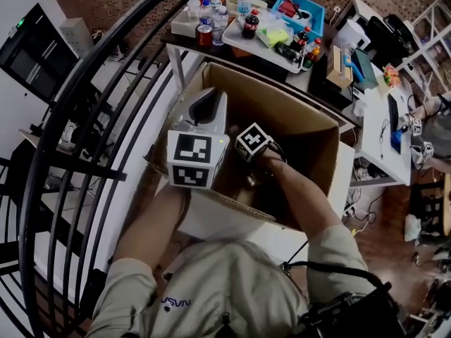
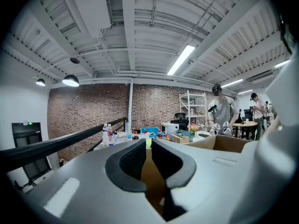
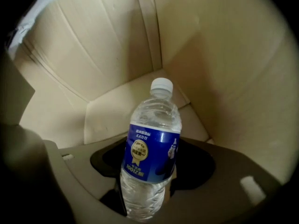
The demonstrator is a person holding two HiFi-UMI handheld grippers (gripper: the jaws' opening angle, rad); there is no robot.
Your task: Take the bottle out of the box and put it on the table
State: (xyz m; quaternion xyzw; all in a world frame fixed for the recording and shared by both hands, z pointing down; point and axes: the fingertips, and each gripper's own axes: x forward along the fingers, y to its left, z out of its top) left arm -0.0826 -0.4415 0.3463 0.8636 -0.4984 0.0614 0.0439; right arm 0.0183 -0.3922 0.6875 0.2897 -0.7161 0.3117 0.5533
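A clear water bottle (image 3: 152, 153) with a blue label and a white cap (image 3: 161, 84) lies between the jaws of my right gripper (image 3: 152, 168), which is shut on it, pads against its sides. Its cap points toward a bottom corner of the cardboard box (image 3: 93, 45). In the head view the right gripper's marker cube (image 1: 252, 141) reaches down into the open box (image 1: 296, 118); the bottle is hidden there. My left gripper (image 1: 204, 98) sits at the box's left rim, its jaws (image 2: 148, 148) nearly together on the cardboard wall.
A white table (image 1: 184, 28) behind the box carries several bottles and cans (image 1: 204, 13), a tray and a blue bin (image 1: 299, 9). A black curved railing (image 1: 84, 118) runs along the left. A desk (image 1: 380, 118) stands right. Two people (image 2: 223, 113) stand far back.
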